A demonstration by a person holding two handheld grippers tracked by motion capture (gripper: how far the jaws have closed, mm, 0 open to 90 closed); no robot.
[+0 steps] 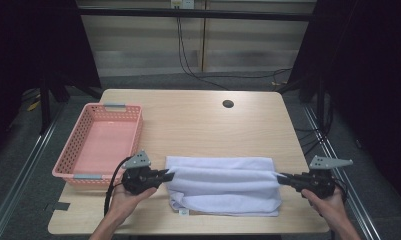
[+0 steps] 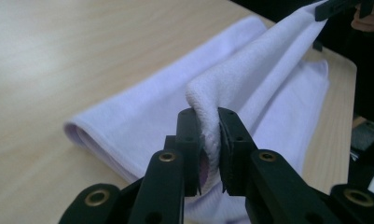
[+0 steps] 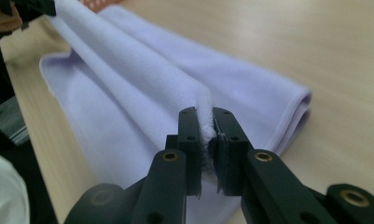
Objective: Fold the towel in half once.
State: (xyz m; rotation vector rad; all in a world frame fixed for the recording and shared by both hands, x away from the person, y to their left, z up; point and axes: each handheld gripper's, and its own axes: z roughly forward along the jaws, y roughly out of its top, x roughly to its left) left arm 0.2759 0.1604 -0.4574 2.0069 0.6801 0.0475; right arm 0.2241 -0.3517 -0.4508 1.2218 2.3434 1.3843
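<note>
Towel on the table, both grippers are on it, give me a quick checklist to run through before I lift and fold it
1. Left gripper shut on the towel: ok, cloth pinched between its jaws.
2. Right gripper shut on the towel: ok.
3. Grips at opposite ends: ok in the high view.
4. Fold between the grips raised, without deep sag: ok.
5. Pink basket apart from the towel: ok.
6. How many layers each gripper pinches: cannot tell.
</note>
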